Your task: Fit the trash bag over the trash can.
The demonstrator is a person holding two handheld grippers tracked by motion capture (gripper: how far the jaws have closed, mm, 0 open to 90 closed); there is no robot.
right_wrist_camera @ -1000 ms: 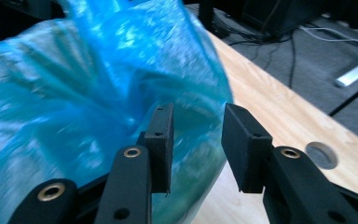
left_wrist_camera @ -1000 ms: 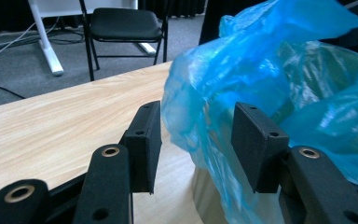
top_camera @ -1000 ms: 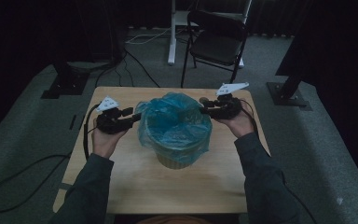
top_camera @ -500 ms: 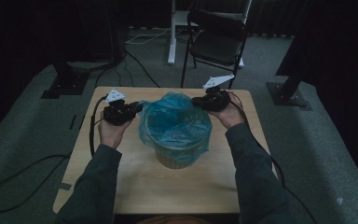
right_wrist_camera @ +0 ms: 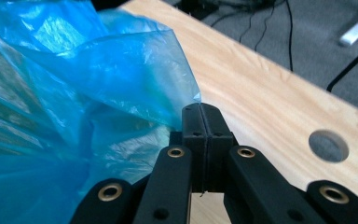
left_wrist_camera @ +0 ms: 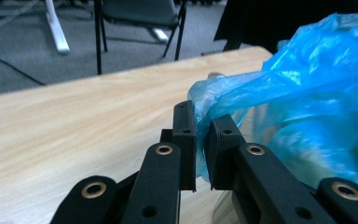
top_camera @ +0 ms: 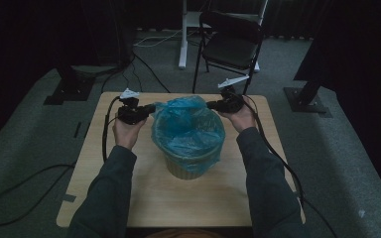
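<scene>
So this is the bag-fitting step: a blue bin bag (top_camera: 188, 126) sits in a small beige bin (top_camera: 188, 166) in the middle of the bench (top_camera: 129, 198), and the person has one claw on each side of the bag's loose top edge.

The left claw (left_wrist_camera: 202, 140) is nearly closed, with just a thin slot between the jaws and a fold of blue plastic running into that slot, so it's pinching the bag's edge on its side. The right claw (right_wrist_camera: 200, 123) is clamped completely, jaws flush together, with a corner of the bag's film trapped at the very tips. From the high view, the left claw (top_camera: 149, 109) and right claw (top_camera: 212, 104) sit at the far-left and far-right of the bag's mouth, a bit above the bin's rim, holding the plastic puffed up and open.

My read: the bag is inside the bin but the far part of its edge isn't folded over the rim yet. The next move probably means pulling both corners outward and down so the film wraps over the rim. The right grip is only on a tiny corner, so a gentle, even pull seems wise or it slips out. The bin looks light too, so it could tip or slide.
</scene>
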